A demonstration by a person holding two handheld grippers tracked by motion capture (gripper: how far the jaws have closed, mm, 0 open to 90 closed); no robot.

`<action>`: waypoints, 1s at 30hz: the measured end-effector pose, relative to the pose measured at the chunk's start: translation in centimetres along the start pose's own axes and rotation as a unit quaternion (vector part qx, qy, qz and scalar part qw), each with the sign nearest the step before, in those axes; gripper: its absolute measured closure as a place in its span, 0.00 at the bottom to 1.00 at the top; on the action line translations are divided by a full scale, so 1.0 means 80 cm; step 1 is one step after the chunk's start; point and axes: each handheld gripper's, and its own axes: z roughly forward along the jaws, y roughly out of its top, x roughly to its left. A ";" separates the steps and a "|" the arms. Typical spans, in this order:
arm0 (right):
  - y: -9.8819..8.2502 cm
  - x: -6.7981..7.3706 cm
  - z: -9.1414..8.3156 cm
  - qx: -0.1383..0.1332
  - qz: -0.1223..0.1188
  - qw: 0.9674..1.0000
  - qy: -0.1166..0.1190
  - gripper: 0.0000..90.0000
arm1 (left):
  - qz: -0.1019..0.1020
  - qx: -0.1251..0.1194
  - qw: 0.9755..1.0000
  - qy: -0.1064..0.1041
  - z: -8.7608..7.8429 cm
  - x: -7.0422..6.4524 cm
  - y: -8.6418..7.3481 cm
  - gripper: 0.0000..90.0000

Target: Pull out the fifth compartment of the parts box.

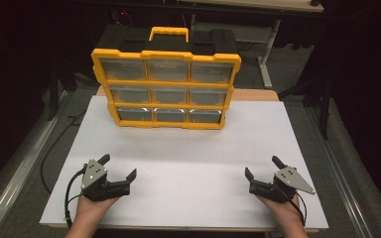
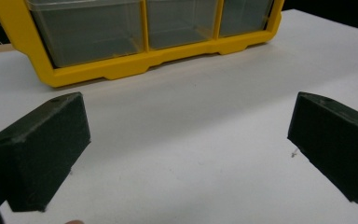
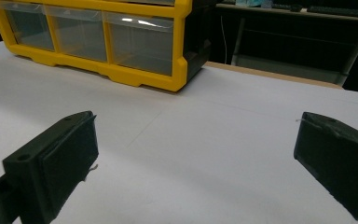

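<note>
You are resting both tongs, left (image 1: 118, 166) and right (image 1: 263, 165), released near the counter's (image 1: 193, 163) front corners; the high view is revealing the yellow nine-drawer plastic organiser's (image 1: 166, 89) handle.

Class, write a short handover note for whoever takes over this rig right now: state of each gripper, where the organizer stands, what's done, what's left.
Left gripper: open, holding nothing, near the front left of the white table.
Right gripper: open, holding nothing, front right.
Yellow drawer organizer: upright at the far side of the table, clear drawers facing the person, all nine apparently closed.
Done: nothing visibly touched.
Left: probably reaching forward to a drawer; all handling lies ahead.
</note>
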 end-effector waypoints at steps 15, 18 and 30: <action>-0.002 -0.001 0.007 0.011 -0.009 1.000 0.010 0.00 | 0.003 0.020 1.000 -0.018 0.007 0.000 -0.009 0.00; -0.002 0.004 0.013 0.019 -0.006 1.000 0.010 0.00 | -0.006 0.004 1.000 -0.020 0.004 0.002 -0.009 0.00; 0.011 0.028 0.067 0.034 -0.028 0.999 0.019 0.01 | -0.006 0.006 1.000 -0.019 0.000 0.007 -0.012 0.00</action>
